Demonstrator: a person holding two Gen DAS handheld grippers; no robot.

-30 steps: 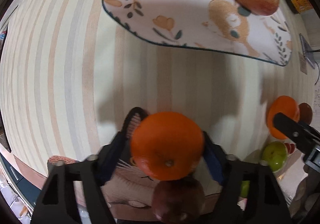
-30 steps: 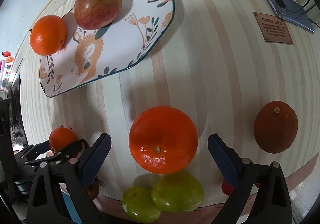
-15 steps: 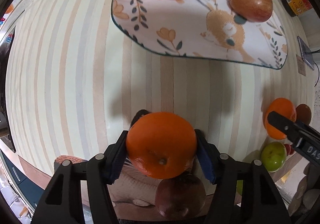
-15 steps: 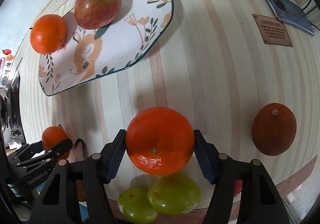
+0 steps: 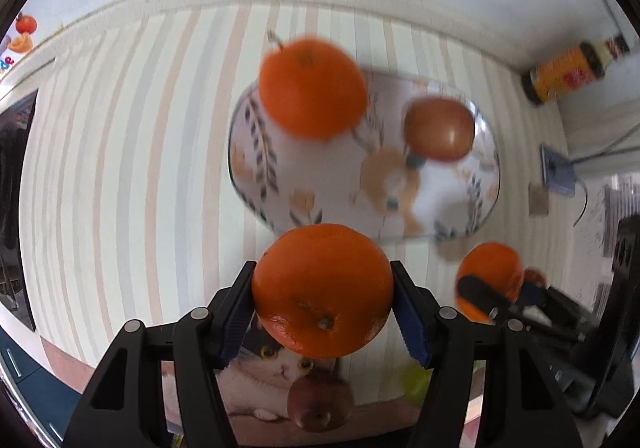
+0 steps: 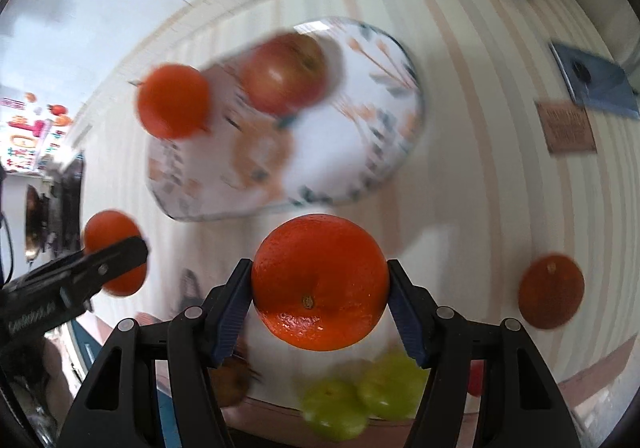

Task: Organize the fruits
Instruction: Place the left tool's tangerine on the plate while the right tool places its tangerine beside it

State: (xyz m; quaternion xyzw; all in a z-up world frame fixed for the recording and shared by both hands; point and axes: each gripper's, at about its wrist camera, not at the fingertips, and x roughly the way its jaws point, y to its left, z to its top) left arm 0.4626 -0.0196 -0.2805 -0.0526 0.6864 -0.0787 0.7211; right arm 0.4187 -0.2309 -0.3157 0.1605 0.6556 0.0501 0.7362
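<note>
Each gripper holds an orange above the striped table. My left gripper [image 5: 323,290] is shut on an orange [image 5: 322,288]; my right gripper [image 6: 320,282] is shut on another orange [image 6: 319,280]. Ahead lies an oval patterned plate [image 5: 456,208] [image 6: 352,152] bearing a third orange [image 5: 312,88] [image 6: 174,106] at its left end and a red apple [image 5: 438,128] [image 6: 284,74]. From the left wrist view the right gripper's orange [image 5: 490,278] shows at the right; from the right wrist view the left gripper's orange [image 6: 114,252] shows at the left.
Two green fruits [image 6: 360,396] lie near the table's front edge, a dark brownish-orange fruit [image 6: 551,290] at the right. A brown fruit [image 5: 320,400] rests on a cat-print mat [image 5: 272,372]. A bottle [image 5: 568,72], a phone [image 6: 596,84] and a small plaque [image 6: 566,126] sit at the back right.
The right jaws closed onto the orange that lay between them. Both grippers then rose with their oranges and tipped up, so the plate now sits lower and nearer in each view.
</note>
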